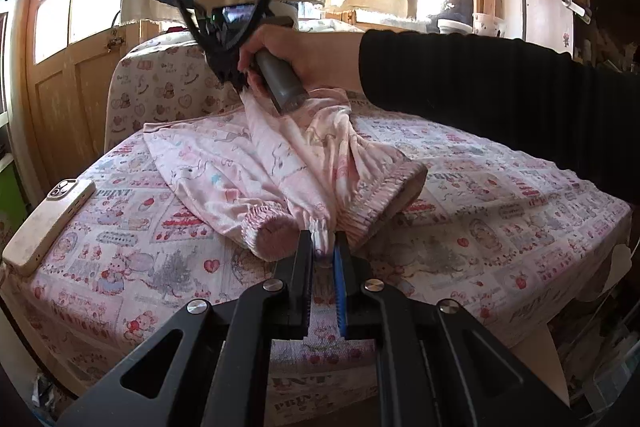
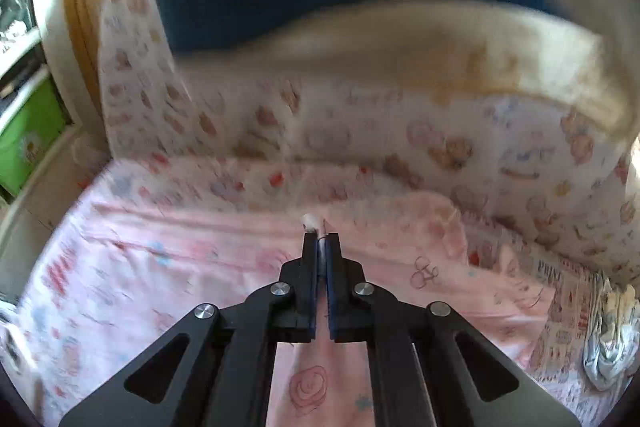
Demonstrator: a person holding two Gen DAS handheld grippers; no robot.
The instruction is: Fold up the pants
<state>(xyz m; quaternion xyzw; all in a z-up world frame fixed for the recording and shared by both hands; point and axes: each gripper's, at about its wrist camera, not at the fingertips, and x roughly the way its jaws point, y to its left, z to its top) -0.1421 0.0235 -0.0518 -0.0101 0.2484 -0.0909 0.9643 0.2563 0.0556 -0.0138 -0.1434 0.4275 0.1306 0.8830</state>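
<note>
Pants (image 1: 280, 163) of pale pink printed cotton lie bunched on the patterned tablecloth (image 1: 500, 227). The left gripper (image 1: 323, 243) pinches a fold of the gathered elastic edge nearest it, fingers closed on the cloth. The right gripper (image 2: 321, 237), in the person's right hand (image 1: 296, 59), clamps the far end of the fabric. A phone (image 1: 48, 219) rests at the table's left edge.

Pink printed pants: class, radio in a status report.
Left gripper shut on pink printed pants cuff. Right gripper shut on far end. White phone lies aside.
</note>
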